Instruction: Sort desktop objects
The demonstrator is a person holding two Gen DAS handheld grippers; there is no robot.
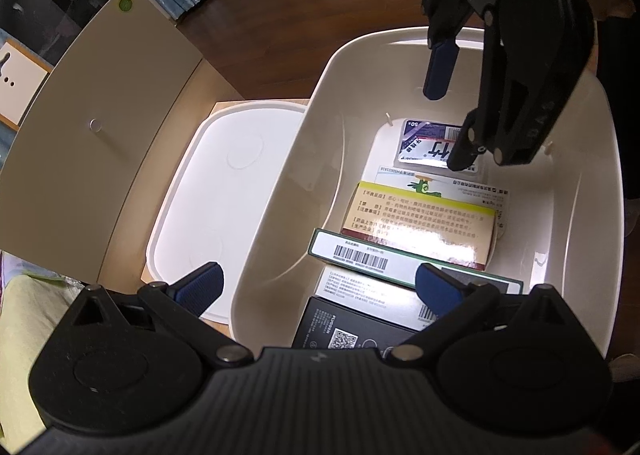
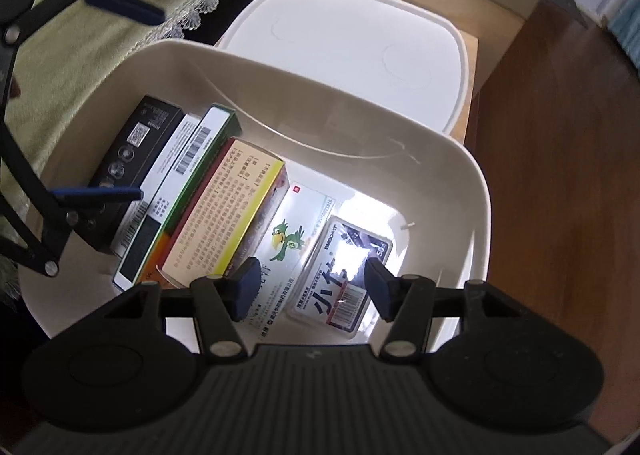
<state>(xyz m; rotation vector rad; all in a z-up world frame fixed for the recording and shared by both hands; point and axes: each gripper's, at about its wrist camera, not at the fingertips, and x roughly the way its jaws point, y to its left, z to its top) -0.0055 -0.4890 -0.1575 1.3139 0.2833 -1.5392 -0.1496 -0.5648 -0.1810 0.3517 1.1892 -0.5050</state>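
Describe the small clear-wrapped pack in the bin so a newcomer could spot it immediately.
Look inside the cream plastic bin. At the end away from the row of leaning boxes, the small pack lies flat on the bin floor. Unlike those, it is glossy, with large dark characters and a barcode.

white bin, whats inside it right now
Inside the white bin: a black box, a white box, a green-edged box, a yellow-striped box, a parrot card and a clear pack. The boxes cover the floor beneath them.
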